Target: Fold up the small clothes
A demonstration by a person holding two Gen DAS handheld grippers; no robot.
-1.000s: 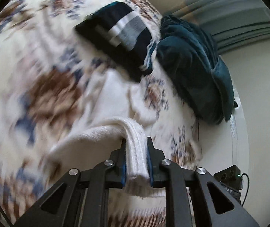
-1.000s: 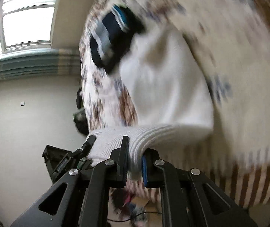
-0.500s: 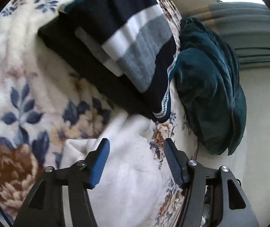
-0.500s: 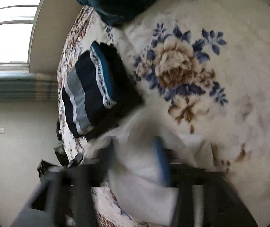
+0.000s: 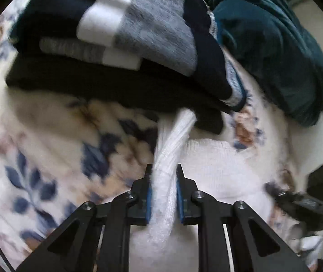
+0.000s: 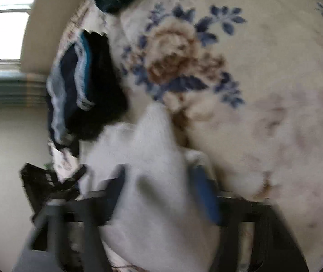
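A white knit garment [image 5: 209,167] lies on the floral blanket [image 5: 55,136], just in front of a stack of folded dark clothes [image 5: 116,52]. My left gripper [image 5: 162,181] is shut on a ribbed edge of the white garment [image 5: 172,140]. In the right wrist view the white garment [image 6: 152,158] bulges between the blurred blue-padded fingers [image 6: 203,192] of my right gripper [image 6: 159,181], whose jaws stand wide apart around it. The folded dark stack [image 6: 82,86] lies to the left there.
A dark teal velvet blanket [image 5: 274,52] is heaped behind the stack. A black device with a green light [image 5: 320,183] lies at the right, off the bed. The bed's edge, a wall and a window [image 6: 0,34] are at the right wrist view's left.
Both grippers let go of the white garment half a second ago. My left gripper has since shut on its ribbed edge, closer to the dark stack. My right gripper stays open and is moving.
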